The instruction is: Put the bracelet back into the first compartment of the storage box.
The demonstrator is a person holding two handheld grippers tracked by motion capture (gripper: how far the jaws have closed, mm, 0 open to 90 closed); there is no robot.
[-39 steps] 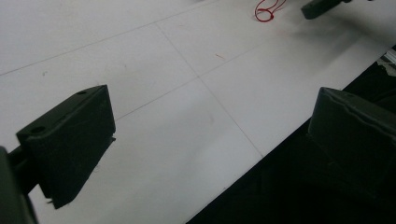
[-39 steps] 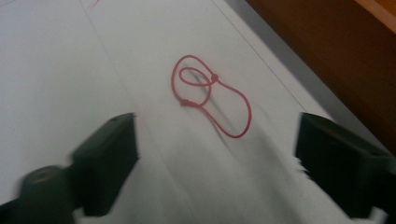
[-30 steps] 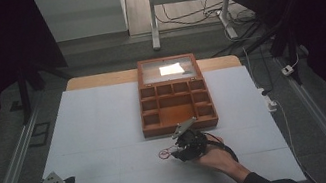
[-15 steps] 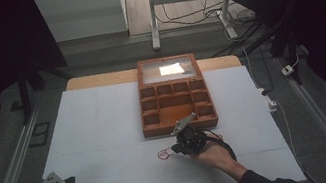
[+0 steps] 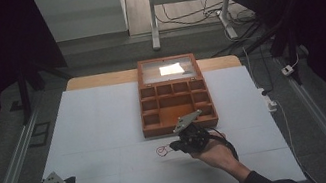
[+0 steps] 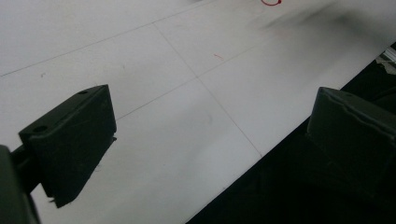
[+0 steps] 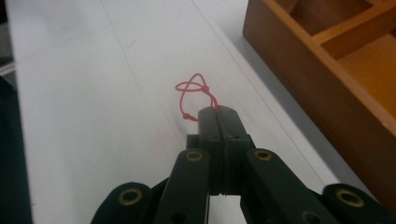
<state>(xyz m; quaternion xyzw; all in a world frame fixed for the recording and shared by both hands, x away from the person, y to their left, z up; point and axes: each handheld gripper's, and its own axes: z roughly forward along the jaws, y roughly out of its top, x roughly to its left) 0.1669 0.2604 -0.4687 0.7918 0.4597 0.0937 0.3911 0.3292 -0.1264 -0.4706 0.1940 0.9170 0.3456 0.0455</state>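
With our right gripper clenched on the red string, we should lift gently toward the wooden box beside it, left gripper released.

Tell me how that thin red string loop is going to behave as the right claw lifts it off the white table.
The red string loop looks thin and tangled, so it will probably hang limp rather than hold its shape. It seems very light, so lifting should take little effort. The right claw is shut on just one end of it, so it might slip out if it snags on the table.
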